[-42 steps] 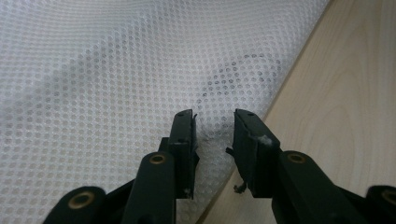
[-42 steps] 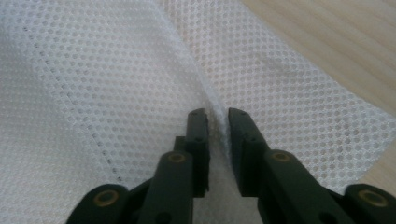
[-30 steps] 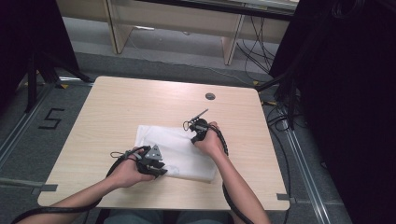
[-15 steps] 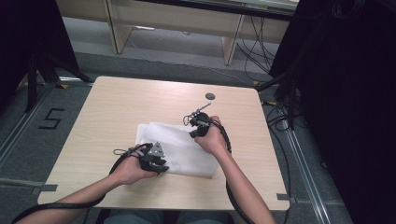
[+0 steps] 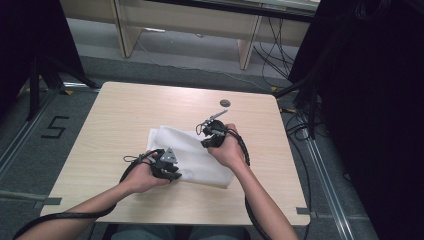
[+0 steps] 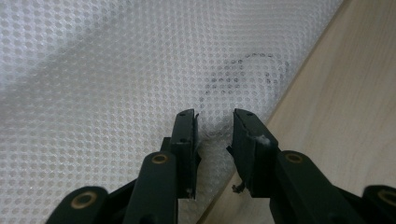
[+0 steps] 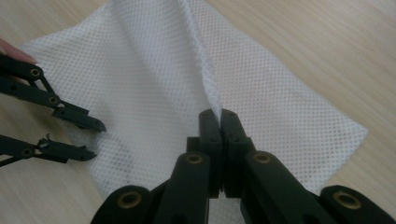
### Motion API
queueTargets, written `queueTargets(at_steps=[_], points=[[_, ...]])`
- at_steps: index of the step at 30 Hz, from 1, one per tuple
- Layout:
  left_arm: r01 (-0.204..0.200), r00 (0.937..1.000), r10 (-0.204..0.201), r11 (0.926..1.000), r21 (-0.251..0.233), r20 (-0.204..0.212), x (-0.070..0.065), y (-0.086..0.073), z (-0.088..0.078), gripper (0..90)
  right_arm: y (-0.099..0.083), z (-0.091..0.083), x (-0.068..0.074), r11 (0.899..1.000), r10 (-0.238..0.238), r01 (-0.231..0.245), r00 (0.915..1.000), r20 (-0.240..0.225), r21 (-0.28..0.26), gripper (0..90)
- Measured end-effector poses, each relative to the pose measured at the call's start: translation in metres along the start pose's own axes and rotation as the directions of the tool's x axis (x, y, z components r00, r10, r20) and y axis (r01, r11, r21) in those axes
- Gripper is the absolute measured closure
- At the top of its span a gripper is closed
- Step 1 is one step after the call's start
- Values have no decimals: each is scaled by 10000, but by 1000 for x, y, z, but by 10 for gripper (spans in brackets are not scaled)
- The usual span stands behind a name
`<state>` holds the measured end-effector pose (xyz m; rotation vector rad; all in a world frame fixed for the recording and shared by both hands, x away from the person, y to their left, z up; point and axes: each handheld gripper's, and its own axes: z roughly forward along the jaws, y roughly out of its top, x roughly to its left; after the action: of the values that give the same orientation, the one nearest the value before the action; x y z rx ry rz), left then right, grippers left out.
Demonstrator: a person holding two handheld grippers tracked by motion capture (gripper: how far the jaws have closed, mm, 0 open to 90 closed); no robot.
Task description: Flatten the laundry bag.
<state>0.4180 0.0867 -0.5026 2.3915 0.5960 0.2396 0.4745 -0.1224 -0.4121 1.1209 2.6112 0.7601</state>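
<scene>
— Wooden table (image 5: 125, 115) underneath; where's the mesh cloth (image 5: 192, 155)?
— Mid-table. My right gripper (image 7: 219, 114) is clamped on a raised fold; my left gripper (image 6: 214, 123) gapes around its edge, not pinching.
— Handling?
— Light, floppy, probably snag-prone. Take edges.

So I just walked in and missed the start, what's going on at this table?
A person works a white mesh cloth on a wooden table with two handheld grippers. The right gripper has its fingers shut on a pinched fold of the mesh, lifting it into a ridge. The left gripper sits at the cloth's near edge, fingers apart around a bit of mesh, not yet clamped.
</scene>
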Motion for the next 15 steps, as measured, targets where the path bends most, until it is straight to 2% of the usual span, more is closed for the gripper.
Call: queueTargets(at_steps=[1,2,3,4,5,6,8,9,10,11,13,14,15], points=[[0,10000,0,10000,0,0,0,0,0,700,0,0,0,10000,0,0,10000,0,0,900],[221,9997,-223,9994,-284,-75,-1,0,2,700,0,-1,1,10000,40,-39,9999,-134,23,900],[-55,10000,55,9999,86,-41,2,1,0,700,0,-1,2,10000,-38,38,9999,-116,-15,900],[178,9998,-178,9998,-115,-32,1,0,1,701,0,-2,3,9999,-149,148,9999,-73,-62,900],[429,9990,-434,9985,-344,-118,0,0,3,701,0,-3,5,10000,-17,17,9999,-101,11,900],[485,9987,-490,9981,-382,-134,2,0,4,702,0,-5,8,10000,-48,47,9998,-205,-37,900],[340,9990,-350,9988,-341,-293,3,1,3,702,-1,-6,9,10000,-52,51,9999,-142,-45,900],[332,9988,-336,9994,-127,-361,4,2,2,702,-1,-7,12,9999,-94,92,9997,-222,-58,900],[365,9986,-376,9989,-305,-362,6,2,3,702,-1,-7,13,9999,-113,109,9994,-330,-124,900],[476,9980,-489,9983,-325,-399,7,1,4,703,-1,-9,14,9997,-173,169,9994,-300,-149,900],[363,9984,-372,9991,-218,-425,9,2,3,703,-1,-10,15,9996,-230,224,9991,-361,-159,900],[446,9979,-462,9984,-336,-463,9,2,4,703,-1,-10,17,9997,-146,139,9991,-395,-179,900],[569,9971,-585,9978,-340,-483,10,1,4,703,-1,-12,18,9981,-508,494,9979,-395,-375,900]])
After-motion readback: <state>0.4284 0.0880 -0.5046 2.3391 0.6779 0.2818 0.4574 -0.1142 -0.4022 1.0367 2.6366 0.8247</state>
